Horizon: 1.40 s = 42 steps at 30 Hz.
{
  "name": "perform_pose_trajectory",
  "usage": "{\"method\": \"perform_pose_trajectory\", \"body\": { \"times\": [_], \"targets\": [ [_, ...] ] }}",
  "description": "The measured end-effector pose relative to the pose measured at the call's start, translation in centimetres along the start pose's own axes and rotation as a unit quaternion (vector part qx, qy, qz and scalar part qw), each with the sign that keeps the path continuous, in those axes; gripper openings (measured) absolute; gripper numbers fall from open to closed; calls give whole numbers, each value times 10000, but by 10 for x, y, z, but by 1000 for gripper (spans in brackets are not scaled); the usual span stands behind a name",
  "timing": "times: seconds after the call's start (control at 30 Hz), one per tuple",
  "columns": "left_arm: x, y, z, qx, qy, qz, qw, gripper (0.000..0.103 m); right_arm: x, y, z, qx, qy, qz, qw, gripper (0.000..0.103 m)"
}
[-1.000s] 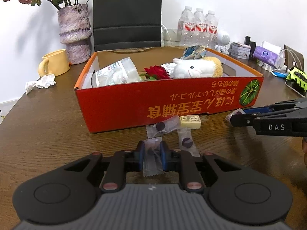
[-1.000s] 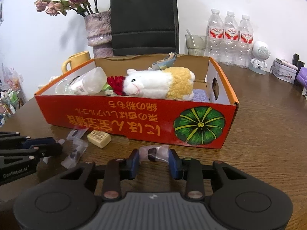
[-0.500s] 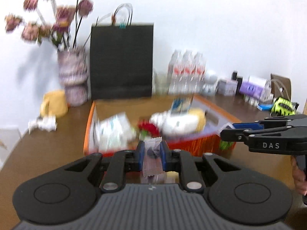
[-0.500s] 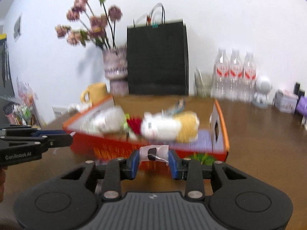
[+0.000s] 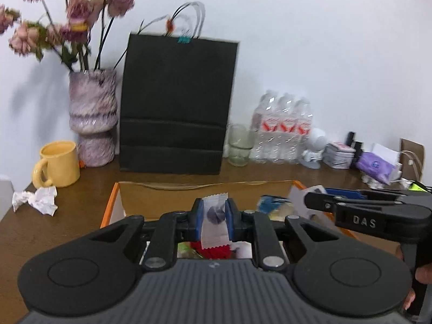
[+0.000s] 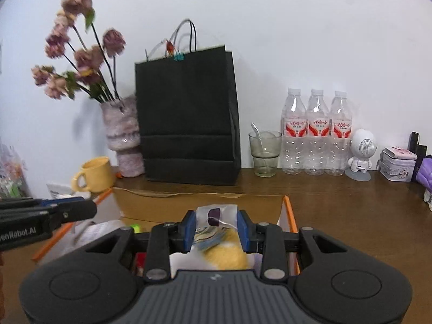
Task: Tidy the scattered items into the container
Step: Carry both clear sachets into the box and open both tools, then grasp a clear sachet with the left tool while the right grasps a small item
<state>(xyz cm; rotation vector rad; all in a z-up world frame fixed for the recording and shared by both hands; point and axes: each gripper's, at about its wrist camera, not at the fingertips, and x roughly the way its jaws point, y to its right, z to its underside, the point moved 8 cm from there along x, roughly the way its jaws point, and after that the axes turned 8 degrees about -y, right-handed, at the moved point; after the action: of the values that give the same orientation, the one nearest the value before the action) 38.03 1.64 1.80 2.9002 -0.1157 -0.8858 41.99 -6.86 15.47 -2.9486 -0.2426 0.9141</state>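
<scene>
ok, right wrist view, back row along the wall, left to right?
yellow mug → vase → black paper bag → glass with spoon → three water bottles → white robot figurine → tin box

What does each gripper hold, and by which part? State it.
Left gripper: clear candy packet, pinched across its middle. Right gripper: another candy packet, gripped by its side edges.

Even, bright indoor light fills both views, and the white wall (image 6: 297, 40) shows no glare. The flowers (image 5: 73, 13) throw a soft grey shadow rightward and down the wall. Motion blur smears the flowers and the water bottles (image 5: 283, 132) in the left view. Fisheye distortion bends the edges, and the corners go black.
</scene>
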Motion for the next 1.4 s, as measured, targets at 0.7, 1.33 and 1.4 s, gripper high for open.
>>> {"method": "perform_pose_trajectory", "body": {
  "times": [0.7,1.33,1.4],
  "targets": [
    [44,1,14,-22,-484,-1053,9933,101,37,5,-4,-401,-421,-489,9971,88],
    [3,-8,22,-147,-352,-1001,9942,103,0,-5,7,-326,-461,-468,9973,96],
    [-3,-9,24,-162,-330,-983,9945,103,-8,-5,9,-294,-431,-446,9976,96]
  ]
}}
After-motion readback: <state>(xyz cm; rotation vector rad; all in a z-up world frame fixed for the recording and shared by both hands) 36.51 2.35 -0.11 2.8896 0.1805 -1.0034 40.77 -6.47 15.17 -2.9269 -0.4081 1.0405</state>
